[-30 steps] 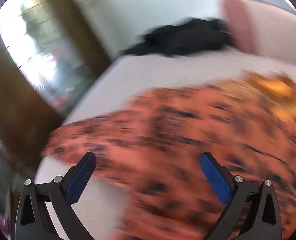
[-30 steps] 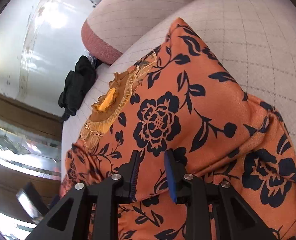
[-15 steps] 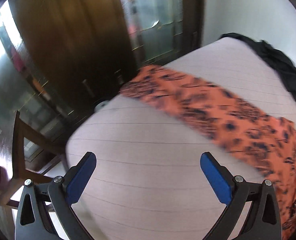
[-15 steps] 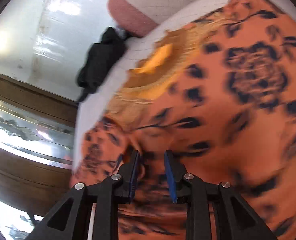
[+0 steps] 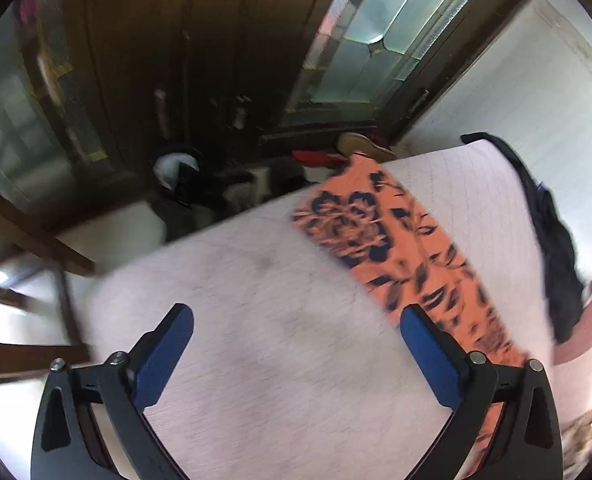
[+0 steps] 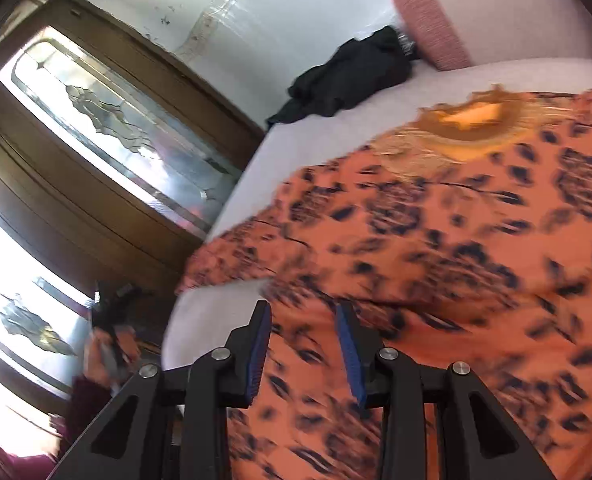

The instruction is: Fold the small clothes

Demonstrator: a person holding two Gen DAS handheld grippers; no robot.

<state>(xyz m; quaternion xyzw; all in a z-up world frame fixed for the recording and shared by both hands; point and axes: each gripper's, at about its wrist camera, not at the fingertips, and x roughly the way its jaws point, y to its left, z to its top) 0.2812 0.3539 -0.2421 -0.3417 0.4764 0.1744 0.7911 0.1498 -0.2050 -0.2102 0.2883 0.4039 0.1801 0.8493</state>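
Garment: orange floral garment (image 6: pixel 436 240), spread on the bed (image 5: pixel 275 300); in the right wrist view lying under and beyond the right fingers, in the left wrist view running as a strip past the outer side of the right-hand finger.
Progress: judged early; one long edge looks doubled over, no compact fold visible, most folding left.
Fabric: thin, limp woven cloth, dark blue flowers and leaves on orange; soft creases, no stiffness.
Neckline: gold lace trim (image 6: pixel 468 120) with a yellow patch, well ahead of the right fingers.
Right gripper (image 6: pixel 304 316): fingers partly apart and opening; cloth lies beneath them, no pinch visible.
Left gripper (image 5: pixel 296 320): fingers spread wide, closing slightly, nothing between them; bare mattress below.
Bed cover: pale, quilted in faint lines, matte.
Black clothing (image 6: pixel 348 76): crumpled heap, far beyond both fingers, near the pillow (image 6: pixel 432 20).
Pillow: pale face, pink ribbed edge.
Surroundings: dark wooden cabinet, leaded glass; blurred.
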